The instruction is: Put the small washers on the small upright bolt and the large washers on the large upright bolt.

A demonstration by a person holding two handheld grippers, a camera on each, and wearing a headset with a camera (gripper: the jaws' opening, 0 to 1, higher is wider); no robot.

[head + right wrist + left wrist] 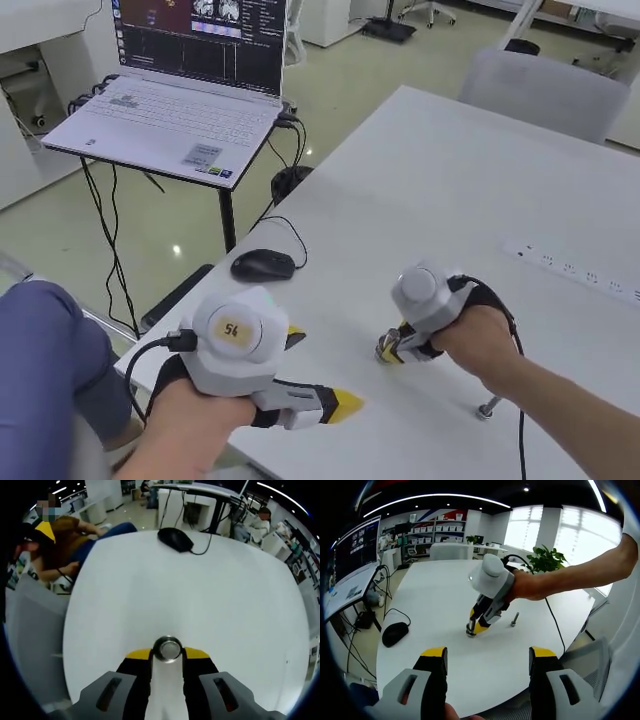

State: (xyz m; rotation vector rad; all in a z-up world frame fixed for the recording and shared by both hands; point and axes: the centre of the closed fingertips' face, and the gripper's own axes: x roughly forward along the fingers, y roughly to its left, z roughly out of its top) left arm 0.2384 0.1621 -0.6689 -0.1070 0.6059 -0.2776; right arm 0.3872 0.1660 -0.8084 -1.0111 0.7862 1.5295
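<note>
On the table [450, 200], the mouse [263, 265] lies left of the small bolt [488, 408].

The large bolt [167, 649], steel, stands upright, clamped in the right gripper [167, 655]. The small bolt [488, 407] stands at its 4 o'clock.

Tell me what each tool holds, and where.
The right tool grips a round metal piece by its sides; the left tool, open, holds nothing.

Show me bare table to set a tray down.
Widest bare patch: the table between the mouse and the power strip. Crowded at the near edge: left tool, right tool shut on the large bolt, small bolt beside it.
</note>
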